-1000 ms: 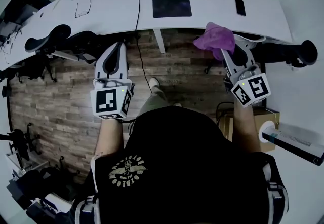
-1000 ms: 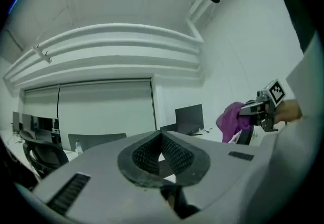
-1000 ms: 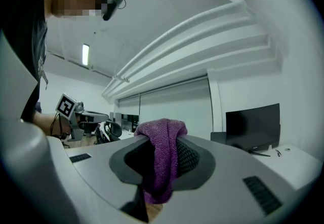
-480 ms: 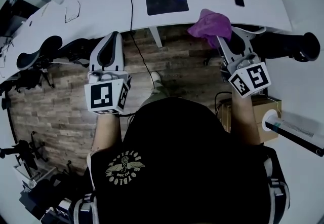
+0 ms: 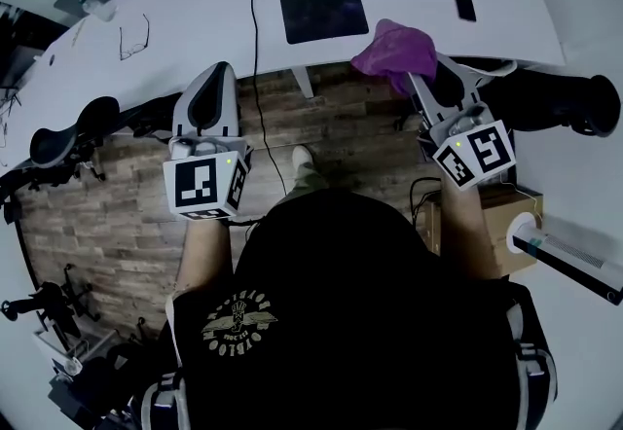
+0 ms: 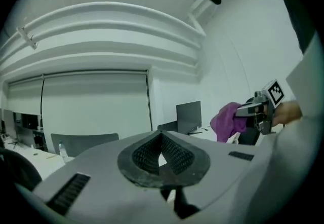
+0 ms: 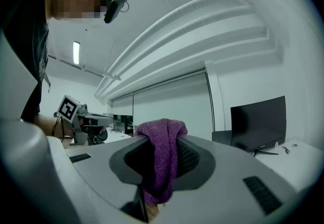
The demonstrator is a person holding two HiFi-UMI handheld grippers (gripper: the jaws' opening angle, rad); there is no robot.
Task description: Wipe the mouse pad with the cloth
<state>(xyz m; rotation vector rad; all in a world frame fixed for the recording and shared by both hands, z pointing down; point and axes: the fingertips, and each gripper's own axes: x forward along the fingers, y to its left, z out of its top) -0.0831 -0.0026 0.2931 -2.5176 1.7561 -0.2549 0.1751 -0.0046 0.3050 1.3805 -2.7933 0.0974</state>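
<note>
Between R gripper [image 7: 163, 163] jaws, cloth [image 5: 394, 51] clamped, apart from mouse pad [image 5: 324, 12].

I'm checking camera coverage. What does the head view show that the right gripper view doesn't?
Only the head view: the mouse pad, phone and glasses on the desk, with the cloth off to the pad's side, not over it. Only the right gripper view: the right gripper with its jaws closed on the cloth, and a monitor screen. Both: the purple cloth and the left gripper.
</note>
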